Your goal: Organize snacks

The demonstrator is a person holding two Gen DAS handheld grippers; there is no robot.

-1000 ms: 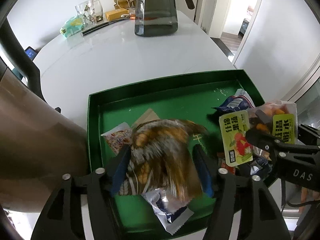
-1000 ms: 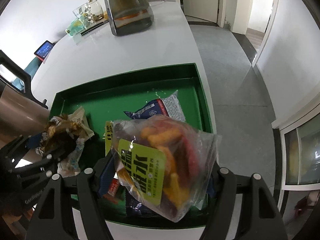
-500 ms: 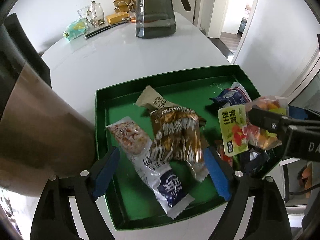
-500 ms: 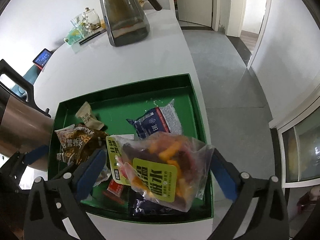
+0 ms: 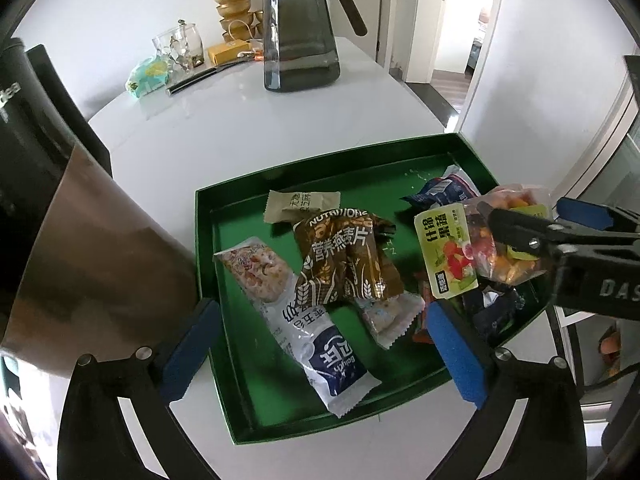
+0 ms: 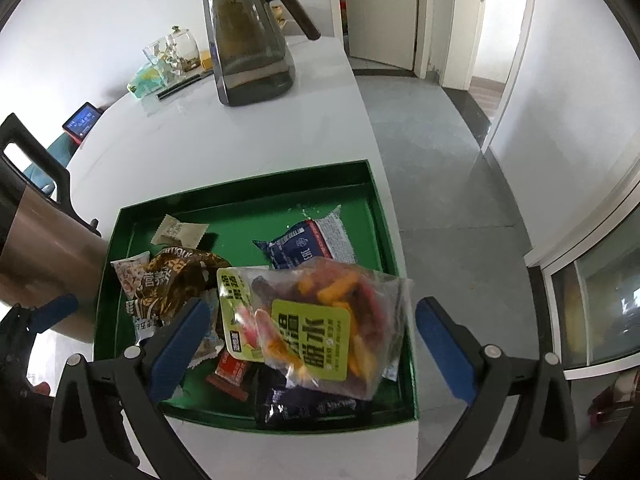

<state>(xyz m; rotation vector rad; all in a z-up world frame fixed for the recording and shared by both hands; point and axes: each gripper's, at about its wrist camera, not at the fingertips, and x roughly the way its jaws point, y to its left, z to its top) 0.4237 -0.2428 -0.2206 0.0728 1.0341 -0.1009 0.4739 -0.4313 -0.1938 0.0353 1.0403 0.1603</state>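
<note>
At the bottom of the left wrist view, the left gripper (image 5: 320,344) has just been opening and now gapes wide with nothing between its blue pads, judged a release. Just beyond, the brown crinkled oat-flake packet (image 5: 348,256) lies in the shallow green tray (image 5: 224,200), overlapping a long white-and-blue wrapper (image 5: 296,316). The right gripper (image 6: 312,344) likewise stands wide, clear vegetable-crisp bag (image 6: 332,324) loose in the tray's lower right. Farther up, a dark glass pitcher (image 5: 298,36) stands on the white table (image 5: 240,128).

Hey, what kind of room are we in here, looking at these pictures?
Most likely a home kitchen or dining area: a white table holds a glass pitcher, stacked gold bowls and a green tray of snacks, with a doorway beyond.
</note>
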